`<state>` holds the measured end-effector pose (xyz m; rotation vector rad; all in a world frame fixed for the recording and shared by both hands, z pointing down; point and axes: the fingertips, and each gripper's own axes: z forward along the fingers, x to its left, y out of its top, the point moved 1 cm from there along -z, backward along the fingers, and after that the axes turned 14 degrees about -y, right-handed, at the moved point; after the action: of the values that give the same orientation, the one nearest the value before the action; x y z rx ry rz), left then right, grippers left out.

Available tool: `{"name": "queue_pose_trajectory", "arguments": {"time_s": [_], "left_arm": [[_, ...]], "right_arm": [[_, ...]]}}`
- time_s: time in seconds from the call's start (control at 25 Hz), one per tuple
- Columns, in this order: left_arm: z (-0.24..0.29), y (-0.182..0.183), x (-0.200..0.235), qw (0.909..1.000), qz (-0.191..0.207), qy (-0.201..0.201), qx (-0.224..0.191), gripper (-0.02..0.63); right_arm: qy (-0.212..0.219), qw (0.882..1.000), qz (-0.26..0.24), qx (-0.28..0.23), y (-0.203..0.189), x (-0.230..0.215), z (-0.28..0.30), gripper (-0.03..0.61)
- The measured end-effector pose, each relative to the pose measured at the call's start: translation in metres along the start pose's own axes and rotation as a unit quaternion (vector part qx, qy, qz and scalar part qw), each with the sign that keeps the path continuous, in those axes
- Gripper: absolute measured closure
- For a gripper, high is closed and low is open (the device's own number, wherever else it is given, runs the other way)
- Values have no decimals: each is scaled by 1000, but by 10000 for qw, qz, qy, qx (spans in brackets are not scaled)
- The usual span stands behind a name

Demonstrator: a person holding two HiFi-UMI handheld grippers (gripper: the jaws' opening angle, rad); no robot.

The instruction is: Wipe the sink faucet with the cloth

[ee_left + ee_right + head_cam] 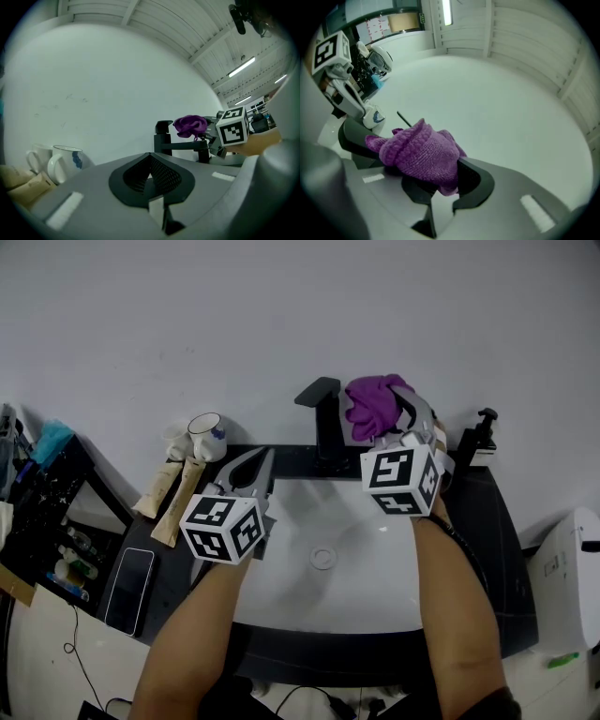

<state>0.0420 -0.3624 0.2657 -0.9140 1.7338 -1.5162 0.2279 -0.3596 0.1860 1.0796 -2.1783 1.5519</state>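
While the right hand-held gripper (394,424) pinched the bunched purple cloth (372,405) just beside the black faucet (324,418), the left hand-held gripper (150,161) hovered with jaws pressed together on nothing. Dragged against the faucet, the cloth could probably pull free.

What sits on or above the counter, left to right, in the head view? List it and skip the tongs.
phone → mug → faucet → purple cloth → pump bottle
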Motion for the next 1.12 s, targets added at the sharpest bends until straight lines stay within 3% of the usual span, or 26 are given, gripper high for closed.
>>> {"name": "queue_pose_trajectory", "arguments": {"time_s": [0.16, 0.56, 1.12], "left_arm": [[0, 0, -1, 10000, 15, -20, 6, 597], [0, 1, 0, 10000, 19, -1, -18, 597], [0, 4, 1, 9999, -22, -4, -112, 597]], "right_arm": [[133, 9998, -110, 106, 3, -1, 5, 525], [717, 9942, -611, 512, -35, 37, 5, 525], [1583, 9722, -1388, 1021, -90, 96, -19, 525]]}}
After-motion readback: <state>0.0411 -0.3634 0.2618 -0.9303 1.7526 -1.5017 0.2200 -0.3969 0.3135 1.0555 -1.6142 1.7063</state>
